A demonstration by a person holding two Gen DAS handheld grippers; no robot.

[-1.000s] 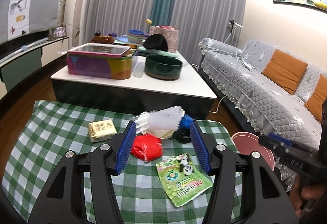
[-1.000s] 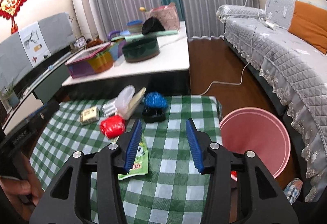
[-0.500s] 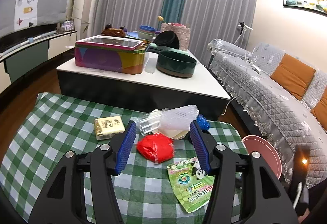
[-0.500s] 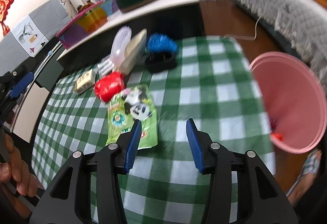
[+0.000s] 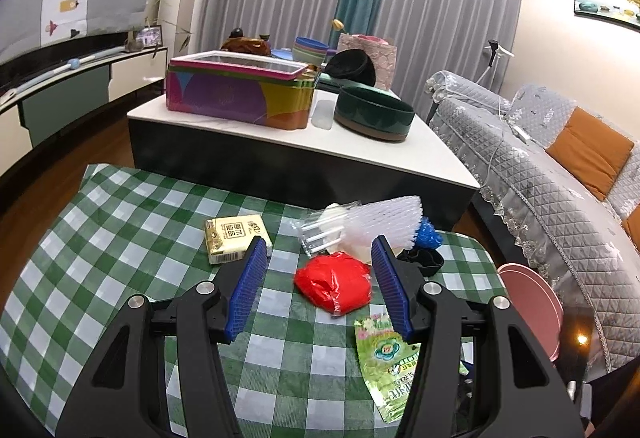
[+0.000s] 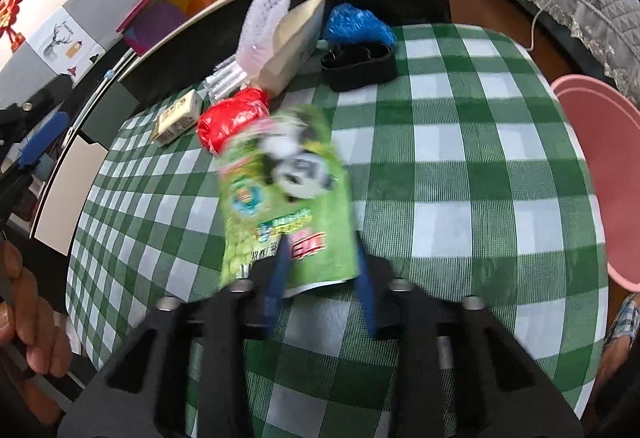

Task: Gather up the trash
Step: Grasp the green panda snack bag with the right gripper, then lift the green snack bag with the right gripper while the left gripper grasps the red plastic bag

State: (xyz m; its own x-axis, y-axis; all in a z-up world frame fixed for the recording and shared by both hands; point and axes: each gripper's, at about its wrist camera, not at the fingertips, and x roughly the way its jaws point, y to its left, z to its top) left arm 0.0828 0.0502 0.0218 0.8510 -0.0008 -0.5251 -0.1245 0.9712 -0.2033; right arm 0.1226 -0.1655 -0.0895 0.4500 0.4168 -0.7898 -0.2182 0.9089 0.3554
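Green-white checked cloth covers the desk (image 5: 120, 222). Glossy green snack pouch (image 6: 280, 198), flat and crinkly, has its near end between the right gripper (image 6: 320, 278) jaws, which have just been closing narrow on it; contact is blurred. Left gripper (image 5: 320, 278) jaws stand wide, crumpled red plastic bag (image 5: 334, 284) lying between the tips, untouched.

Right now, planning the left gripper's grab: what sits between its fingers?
In the left wrist view, the red crumpled bag lies between the open left gripper fingers, untouched.
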